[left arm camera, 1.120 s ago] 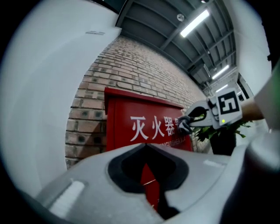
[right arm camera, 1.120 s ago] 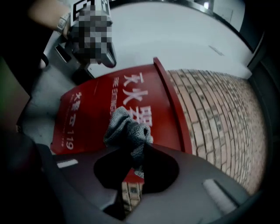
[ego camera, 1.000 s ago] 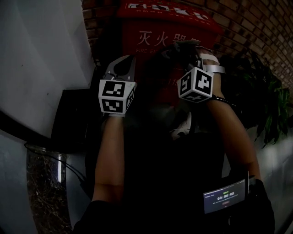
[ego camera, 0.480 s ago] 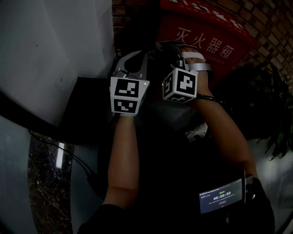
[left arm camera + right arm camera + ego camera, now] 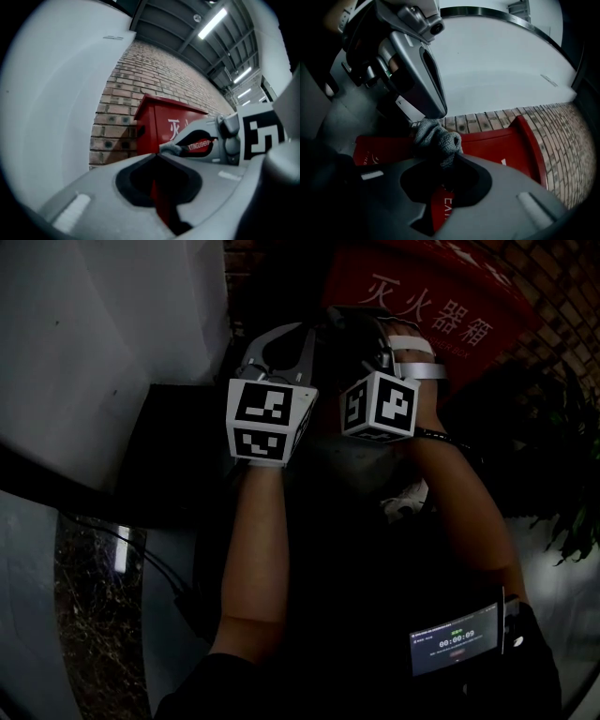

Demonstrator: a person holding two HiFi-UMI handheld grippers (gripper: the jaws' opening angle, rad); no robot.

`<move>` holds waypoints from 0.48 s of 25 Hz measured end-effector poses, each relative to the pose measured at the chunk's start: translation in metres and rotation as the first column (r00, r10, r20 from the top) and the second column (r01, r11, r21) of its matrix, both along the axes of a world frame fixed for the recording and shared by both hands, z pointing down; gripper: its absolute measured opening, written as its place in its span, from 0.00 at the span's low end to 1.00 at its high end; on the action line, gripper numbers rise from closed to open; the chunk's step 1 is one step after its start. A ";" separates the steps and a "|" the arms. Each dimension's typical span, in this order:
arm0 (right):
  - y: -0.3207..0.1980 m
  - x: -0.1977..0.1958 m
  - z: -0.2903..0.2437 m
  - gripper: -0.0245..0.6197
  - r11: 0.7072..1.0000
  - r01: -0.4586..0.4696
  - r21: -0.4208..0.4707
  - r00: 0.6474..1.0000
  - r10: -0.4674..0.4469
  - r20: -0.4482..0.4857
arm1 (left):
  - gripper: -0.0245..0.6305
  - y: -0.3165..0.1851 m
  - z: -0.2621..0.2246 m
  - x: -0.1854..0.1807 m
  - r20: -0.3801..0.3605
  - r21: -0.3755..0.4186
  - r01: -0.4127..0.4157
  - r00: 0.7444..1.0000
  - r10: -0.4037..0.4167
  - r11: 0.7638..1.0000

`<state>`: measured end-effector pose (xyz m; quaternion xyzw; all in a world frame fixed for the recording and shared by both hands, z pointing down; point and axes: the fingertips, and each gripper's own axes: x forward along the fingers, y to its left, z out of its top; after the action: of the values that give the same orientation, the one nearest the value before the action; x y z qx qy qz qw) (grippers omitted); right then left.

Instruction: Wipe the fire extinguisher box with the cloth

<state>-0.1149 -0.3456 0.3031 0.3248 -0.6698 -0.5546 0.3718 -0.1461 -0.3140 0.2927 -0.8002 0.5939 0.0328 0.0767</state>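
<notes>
Cloth [image 5: 436, 138] is pinched in your right tongs [image 5: 451, 161] near the red box [image 5: 497, 140] against a brick wall [image 5: 487, 119]; your left tongs [image 5: 157, 154] are clenched empty, just beside them

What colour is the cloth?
Grey. The cloth shows best in the right gripper view.

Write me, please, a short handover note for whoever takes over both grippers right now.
Left gripper: jaws shut, nothing between them, held close beside the right one.
Right gripper: shut on the grey cloth, which bunches out past the jaw tips.
Fire extinguisher box: red, against the brick wall, just ahead of both grippers.
Done: cloth is gripped. Whether it touches the box cannot be told.
Left: wipe the box.
</notes>
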 end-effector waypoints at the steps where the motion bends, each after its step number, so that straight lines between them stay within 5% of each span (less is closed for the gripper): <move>1: 0.000 0.006 -0.001 0.10 1.000 -0.005 0.005 1.000 0.005 0.006 | 0.04 0.001 0.000 0.006 -0.010 -0.007 -0.019 1.000 0.019 1.000; 8: -0.008 0.054 0.002 0.10 0.999 -0.052 0.010 0.999 0.052 0.010 | 0.04 0.000 0.016 0.040 -0.076 -0.060 -0.092 0.993 0.088 0.994; 12: -0.013 0.089 0.006 0.10 0.995 -0.096 0.005 0.995 0.096 0.008 | 0.04 -0.001 0.026 0.063 -0.019 -0.087 -0.108 0.994 0.107 0.990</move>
<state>-0.0259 -0.3588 0.3093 0.3598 -0.6535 -0.5365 0.3945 -0.0828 -0.3153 0.3190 -0.8333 0.5514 0.0165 0.0349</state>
